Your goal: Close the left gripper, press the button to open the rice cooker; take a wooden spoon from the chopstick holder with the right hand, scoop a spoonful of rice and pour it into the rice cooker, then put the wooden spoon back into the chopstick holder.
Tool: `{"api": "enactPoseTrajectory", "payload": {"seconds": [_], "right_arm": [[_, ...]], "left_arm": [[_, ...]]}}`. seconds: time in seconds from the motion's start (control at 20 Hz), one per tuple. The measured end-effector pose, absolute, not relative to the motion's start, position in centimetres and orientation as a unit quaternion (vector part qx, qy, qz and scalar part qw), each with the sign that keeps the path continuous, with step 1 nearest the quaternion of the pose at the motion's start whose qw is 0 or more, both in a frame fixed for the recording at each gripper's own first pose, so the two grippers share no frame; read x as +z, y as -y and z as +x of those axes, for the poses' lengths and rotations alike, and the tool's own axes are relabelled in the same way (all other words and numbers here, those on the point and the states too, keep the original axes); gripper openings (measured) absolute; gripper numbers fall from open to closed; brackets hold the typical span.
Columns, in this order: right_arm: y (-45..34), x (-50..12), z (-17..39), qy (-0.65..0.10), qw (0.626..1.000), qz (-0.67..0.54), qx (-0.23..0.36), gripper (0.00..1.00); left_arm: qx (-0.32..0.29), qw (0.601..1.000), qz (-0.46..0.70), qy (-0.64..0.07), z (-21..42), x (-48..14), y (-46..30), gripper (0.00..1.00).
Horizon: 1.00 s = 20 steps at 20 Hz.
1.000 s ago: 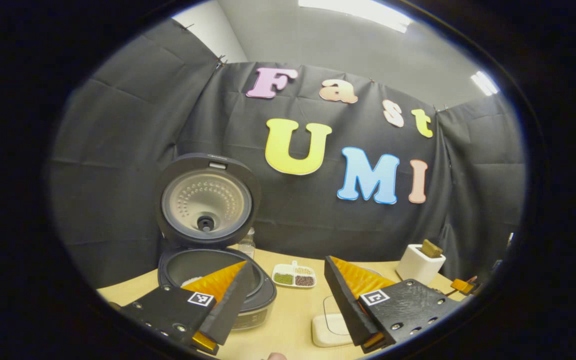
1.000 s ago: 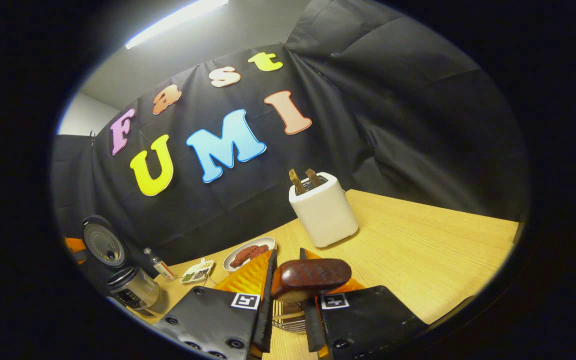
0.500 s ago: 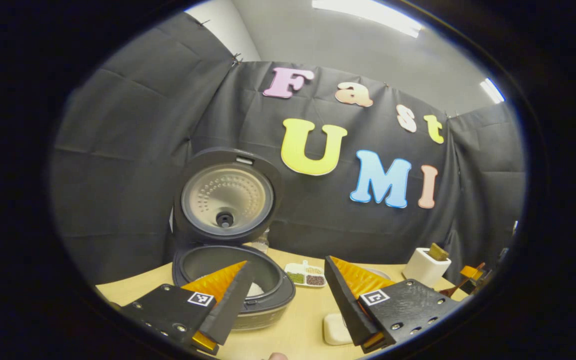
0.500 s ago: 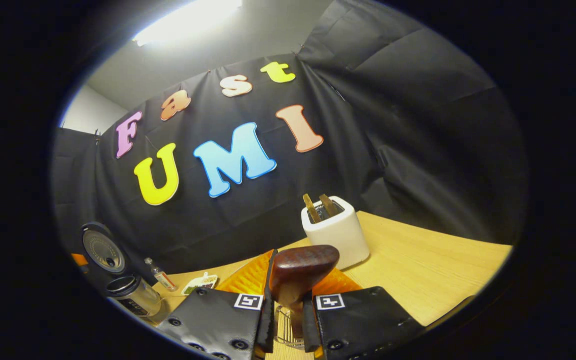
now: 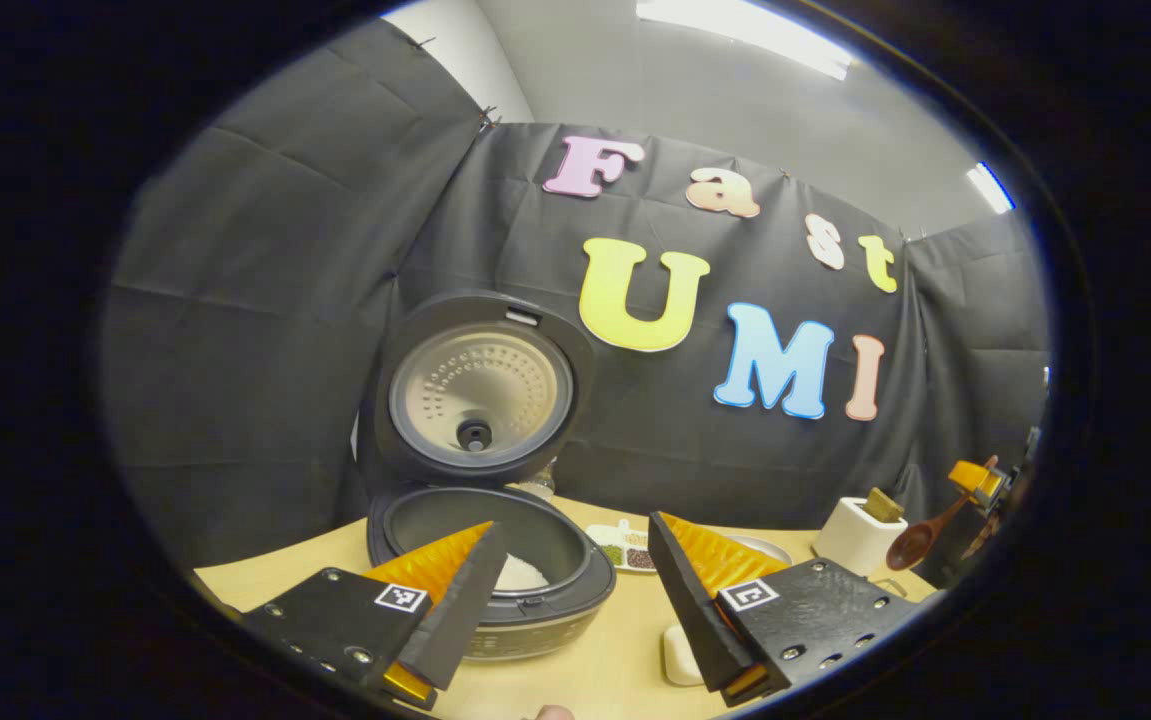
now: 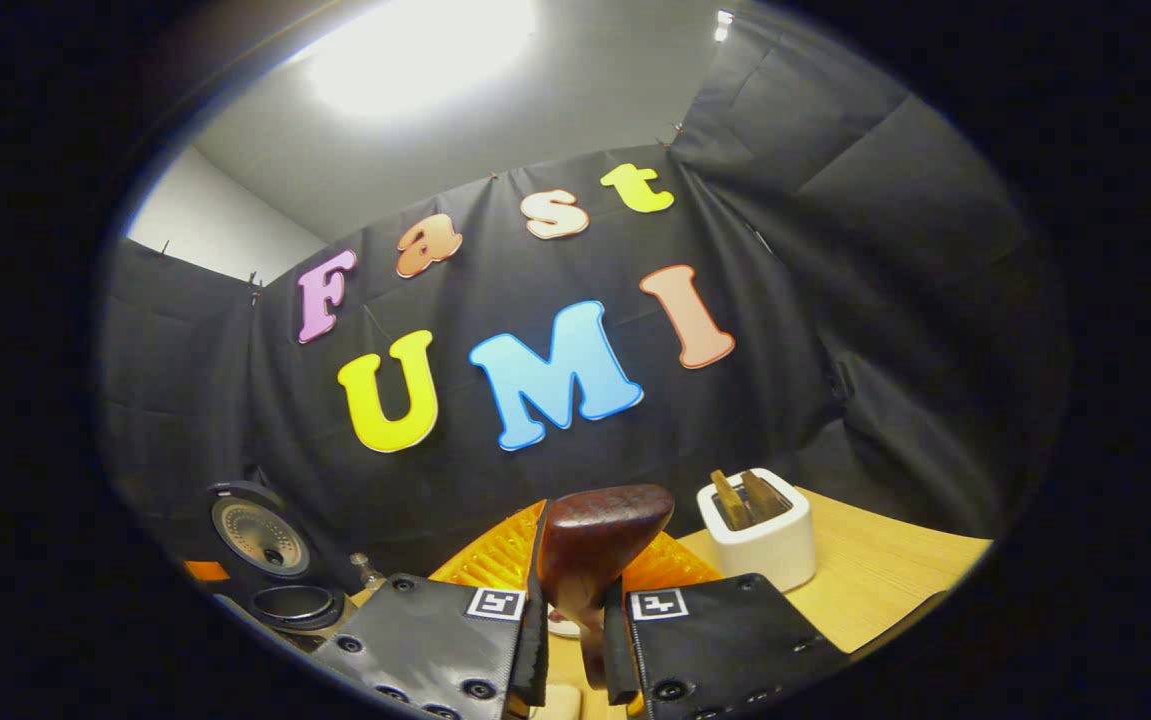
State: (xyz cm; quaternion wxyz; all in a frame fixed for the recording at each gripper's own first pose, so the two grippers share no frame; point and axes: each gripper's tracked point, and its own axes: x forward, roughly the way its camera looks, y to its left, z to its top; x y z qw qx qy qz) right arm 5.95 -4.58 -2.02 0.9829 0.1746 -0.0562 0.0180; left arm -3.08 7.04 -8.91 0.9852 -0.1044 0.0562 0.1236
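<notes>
The rice cooker [image 5: 535, 610] stands open, its lid [image 5: 480, 385] upright, with white rice [image 5: 520, 573] low in the pot. My left gripper [image 5: 572, 530] hovers open in front of it, holding nothing. In the right gripper view my right gripper [image 6: 580, 575] is shut on the handle of the dark wooden spoon [image 6: 600, 535], whose bowl stands up between the fingers. In the left gripper view that gripper [image 5: 975, 480] hangs in the air at the far right, the wooden spoon [image 5: 920, 540] slanting down from it. The rice cooker [image 6: 280, 590] sits far left in the right gripper view.
A white toaster [image 5: 855, 530] [image 6: 755, 535] with toast in its slots stands on the wooden table [image 6: 885, 570] at the right. A small divided dish of beans [image 5: 625, 552] lies behind the cooker. A white block [image 5: 680, 655] lies near the front edge.
My right gripper has risen with the spoon, well above the table and the wire holder. The cooker has slid rightward in the left gripper view, and the lifted spoon has come into sight at the right.
</notes>
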Motion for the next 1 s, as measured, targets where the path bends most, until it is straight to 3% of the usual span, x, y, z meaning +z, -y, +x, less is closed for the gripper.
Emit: {"api": "enactPoseTrajectory", "payload": {"seconds": [0.4,1.0], "right_arm": [[-4.9,-3.0,8.0,0.007,0.984,0.139,0.108,0.24],[-11.3,-12.3,8.9,-0.115,0.979,0.086,0.145,0.24]], "left_arm": [[0.123,0.986,-0.102,-0.053,-4.0,-9.0,-7.9,0.90],[0.113,0.982,-0.133,-0.072,-3.2,-11.5,-9.7,0.90]]}}
